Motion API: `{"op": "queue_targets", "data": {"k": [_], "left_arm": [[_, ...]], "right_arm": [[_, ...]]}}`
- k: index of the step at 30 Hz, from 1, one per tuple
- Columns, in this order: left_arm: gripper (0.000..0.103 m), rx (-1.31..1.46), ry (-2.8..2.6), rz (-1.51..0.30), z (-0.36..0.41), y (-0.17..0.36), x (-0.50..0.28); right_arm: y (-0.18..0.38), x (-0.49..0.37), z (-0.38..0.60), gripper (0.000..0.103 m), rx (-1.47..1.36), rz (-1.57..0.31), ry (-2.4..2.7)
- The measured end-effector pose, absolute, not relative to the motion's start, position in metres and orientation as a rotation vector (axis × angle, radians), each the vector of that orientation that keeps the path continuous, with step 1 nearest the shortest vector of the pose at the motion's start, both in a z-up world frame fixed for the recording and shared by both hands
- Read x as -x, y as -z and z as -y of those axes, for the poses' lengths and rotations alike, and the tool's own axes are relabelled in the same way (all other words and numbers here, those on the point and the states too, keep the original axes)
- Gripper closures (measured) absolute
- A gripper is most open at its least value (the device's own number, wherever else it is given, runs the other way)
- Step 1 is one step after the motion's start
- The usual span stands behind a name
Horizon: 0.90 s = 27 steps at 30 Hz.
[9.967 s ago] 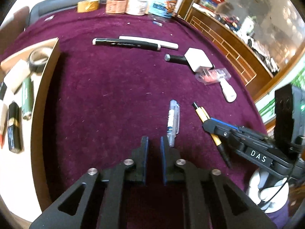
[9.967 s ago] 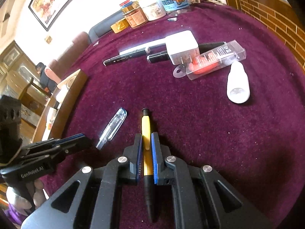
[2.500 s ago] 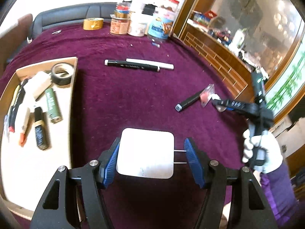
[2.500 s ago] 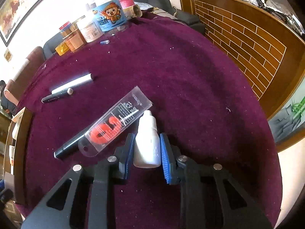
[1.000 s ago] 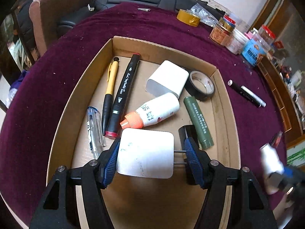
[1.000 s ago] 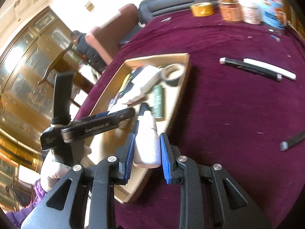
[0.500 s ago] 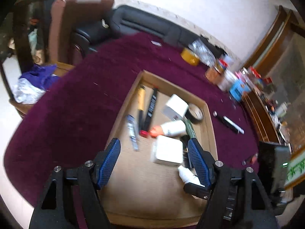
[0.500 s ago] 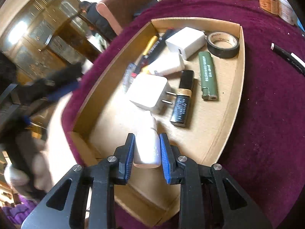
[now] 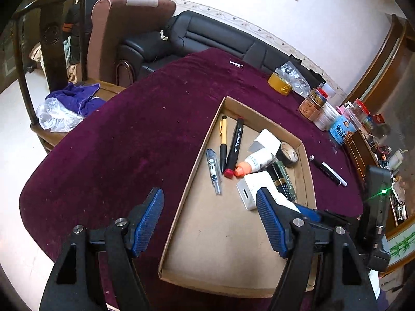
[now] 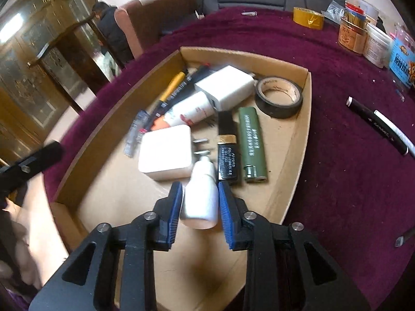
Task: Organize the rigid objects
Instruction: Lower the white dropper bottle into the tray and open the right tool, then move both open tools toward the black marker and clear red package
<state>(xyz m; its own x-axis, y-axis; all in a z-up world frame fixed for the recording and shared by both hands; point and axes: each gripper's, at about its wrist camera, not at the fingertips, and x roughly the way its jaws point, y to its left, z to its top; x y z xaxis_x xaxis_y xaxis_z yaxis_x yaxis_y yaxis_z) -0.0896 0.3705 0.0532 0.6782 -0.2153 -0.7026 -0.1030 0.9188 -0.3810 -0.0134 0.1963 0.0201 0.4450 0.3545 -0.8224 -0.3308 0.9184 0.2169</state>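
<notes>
Currently | left gripper (image 9: 210, 219) spread wide, holding nothing, above cardboard tray's (image 10: 303, 140) near-left wall | white charger (image 10: 166, 154) lies in tray at 11 o'clock of white dropper bottle (image 10: 201, 198) | right gripper (image 10: 199, 211) pads flank bottle with slight gaps, bottle over tray floor | black lighter (image 10: 227, 153) at bottle's 1 o'clock

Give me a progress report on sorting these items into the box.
Done: the cardboard box already holds pens, tape, lighters and two white chargers. In hand: the right gripper brackets the white dropper bottle over the box; the left gripper is open and empty. Left: two markers on the purple cloth.
</notes>
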Motion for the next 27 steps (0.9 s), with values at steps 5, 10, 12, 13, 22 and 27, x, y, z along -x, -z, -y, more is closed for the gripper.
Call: {"op": "queue_targets", "data": {"k": [5,10,12,13,22,27], "left_arm": [[0.035,0.407,0.042,-0.837,-0.370,-0.053,0.094],[0.035,0.392,0.054,-0.837,-0.358,-0.055,0.097],[0.035,0.379,0.066,-0.839,-0.350,-0.057,0.099],[0.035,0.374,0.071,-0.840,-0.347,-0.058,0.099],[0.035,0.296,0.129,-0.843,-0.303,-0.071,0.108],[0.035,0.252,0.149,-0.846,-0.277,-0.078,0.111]], "right_arm": [[-0.038,0.030,-0.194,0.064,-0.010,-0.941,-0.414],[-0.054,0.048,-0.173,0.050,0.011,-0.859,-0.355],[-0.058,0.053,-0.161,0.050,0.020,-0.830,-0.311],[-0.059,0.056,-0.154,0.050,0.030,-0.816,-0.285],[-0.059,0.069,-0.089,0.050,0.073,-0.756,-0.042],[-0.061,0.081,-0.063,0.051,0.093,-0.737,0.030]]}}
